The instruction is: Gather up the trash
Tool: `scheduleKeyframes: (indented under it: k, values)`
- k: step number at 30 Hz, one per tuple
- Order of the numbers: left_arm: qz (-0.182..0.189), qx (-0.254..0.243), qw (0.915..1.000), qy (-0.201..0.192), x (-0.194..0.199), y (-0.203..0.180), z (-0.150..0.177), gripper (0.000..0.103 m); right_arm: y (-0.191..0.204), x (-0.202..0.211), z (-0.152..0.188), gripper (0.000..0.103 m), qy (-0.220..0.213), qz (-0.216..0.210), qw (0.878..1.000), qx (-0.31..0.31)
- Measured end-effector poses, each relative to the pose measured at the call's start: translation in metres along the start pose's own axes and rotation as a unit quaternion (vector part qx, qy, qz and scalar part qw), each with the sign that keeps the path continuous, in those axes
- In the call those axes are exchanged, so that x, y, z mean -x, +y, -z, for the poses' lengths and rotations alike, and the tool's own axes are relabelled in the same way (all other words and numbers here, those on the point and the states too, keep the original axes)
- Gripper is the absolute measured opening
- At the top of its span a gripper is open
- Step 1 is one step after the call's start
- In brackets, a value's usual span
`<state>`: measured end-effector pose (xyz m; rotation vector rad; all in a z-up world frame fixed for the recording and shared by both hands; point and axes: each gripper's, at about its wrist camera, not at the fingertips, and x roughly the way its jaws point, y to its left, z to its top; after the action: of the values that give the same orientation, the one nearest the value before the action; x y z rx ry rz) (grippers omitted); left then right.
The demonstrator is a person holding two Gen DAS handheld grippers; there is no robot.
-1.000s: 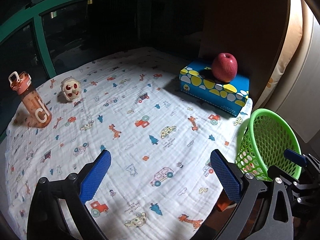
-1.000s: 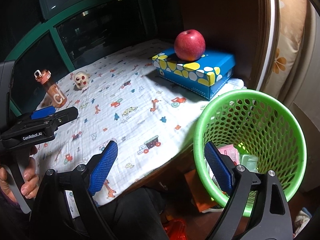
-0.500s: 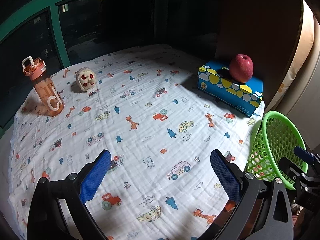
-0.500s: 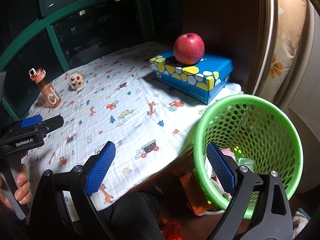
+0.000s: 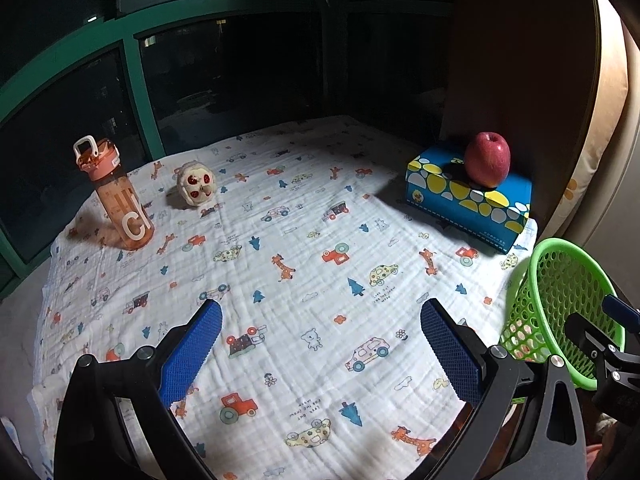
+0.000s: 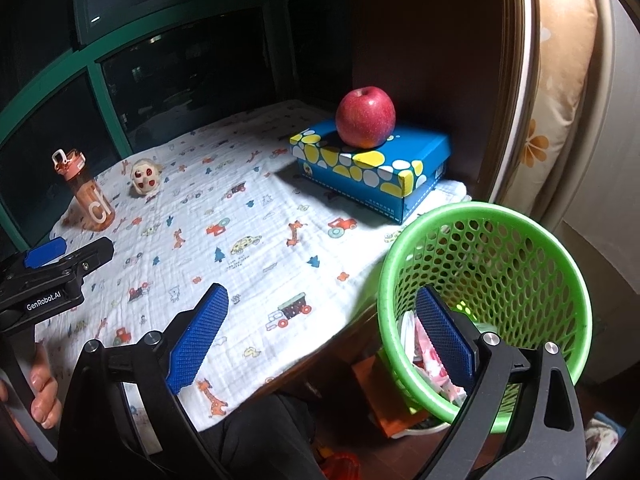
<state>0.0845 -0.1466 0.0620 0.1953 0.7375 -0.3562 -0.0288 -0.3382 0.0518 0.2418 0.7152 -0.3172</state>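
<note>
Both tongs wide open, nothing held: left tongs (image 5: pixel 320 344) hover over the white cartoon-print cloth on the tabletop (image 5: pixel 304 264), right tongs (image 6: pixel 322 330) sit at the table's near edge with the right pad inside the rim of the green perforated plastic basket (image 6: pixel 520 264). Basket is off the table edge at 3 o'clock and already has pink-white wrappers (image 6: pixel 430 354) in the bottom. No loose trash visible on the cloth. What's left looks like keepers: orange translucent water bottle (image 5: pixel 116 196) at 10 o'clock, small cream skull-faced toy (image 5: pixel 197 183) just right of it, red apple (image 5: pixel 487 159) resting on the blue box with yellow and white spots (image 5: pixel 468 204) at 2 o'clock. My read: collection is about done. To finish well, sweep both cameras along the cloth edges before calling it, don't touch the apple, and lift the right tongs straight up so the pad doesn't hook the basket rim.
</note>
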Motion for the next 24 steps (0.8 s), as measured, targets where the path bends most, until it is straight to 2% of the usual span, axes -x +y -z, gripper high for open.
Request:
scheduleKeyframes:
  k: [9, 24]
  values:
    - [-0.027, 0.006, 0.9991, -0.033, 0.023, 0.001, 0.004, 0.096, 0.005, 0.013, 0.003, 0.094, -0.021, -0.002, 1.0, -0.004]
    - [-0.019, 0.011, 0.9991, -0.036, 0.037, -0.005, 0.016, 0.096, 0.003, 0.031, 0.014, 0.096, -0.035, 0.016, 0.999, -0.006]
